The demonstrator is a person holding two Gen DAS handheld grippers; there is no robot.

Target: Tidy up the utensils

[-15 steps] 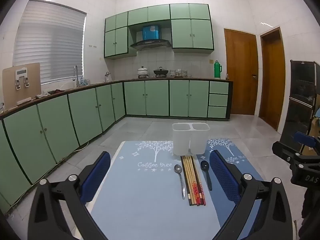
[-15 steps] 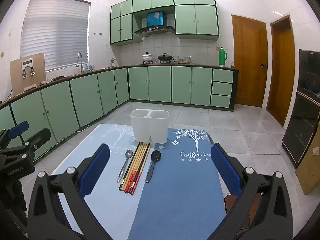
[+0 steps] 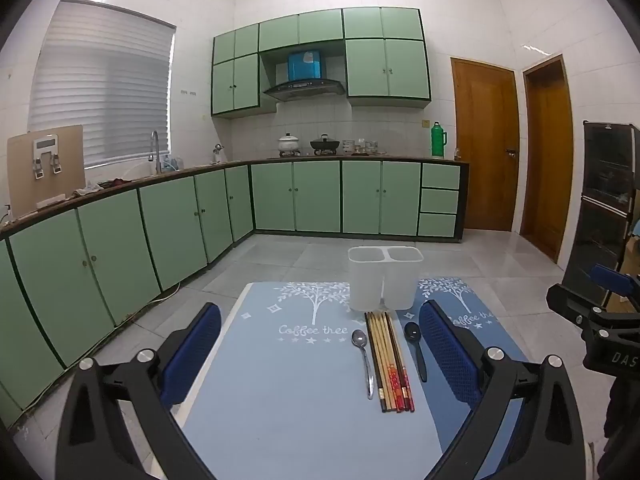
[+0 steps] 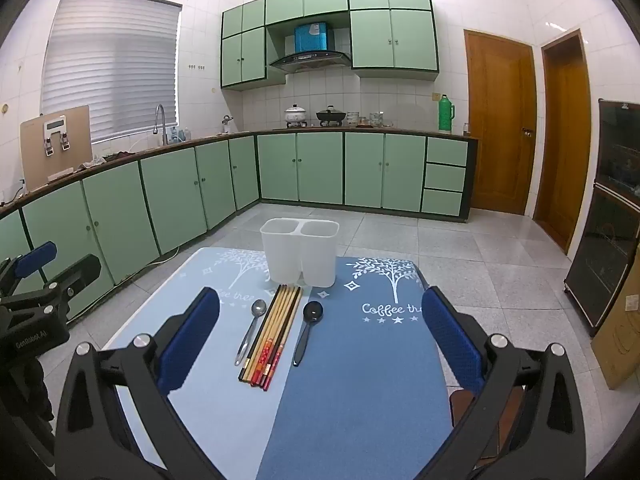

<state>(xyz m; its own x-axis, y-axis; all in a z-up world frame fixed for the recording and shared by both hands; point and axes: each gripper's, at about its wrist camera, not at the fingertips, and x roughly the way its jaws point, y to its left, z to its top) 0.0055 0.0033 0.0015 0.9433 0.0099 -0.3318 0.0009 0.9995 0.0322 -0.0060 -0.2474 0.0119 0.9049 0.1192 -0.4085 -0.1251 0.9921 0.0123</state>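
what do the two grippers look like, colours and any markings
Both match: the left gripper and right gripper have black angular plastic frames with silver bolts and blue textured pads on the fingers. White lettering marks the bodies, "GenRobot.AI" on the left. No cables or sleeves show.

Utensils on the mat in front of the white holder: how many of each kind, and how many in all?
Metal spoon: 1
Black spoon: 1
Chopsticks: the bundle lies too tightly packed to count singly, so taken as 1 bundle
Total: 2 spoons plus 1 bundle, all lying on the mat; the holder holds none.
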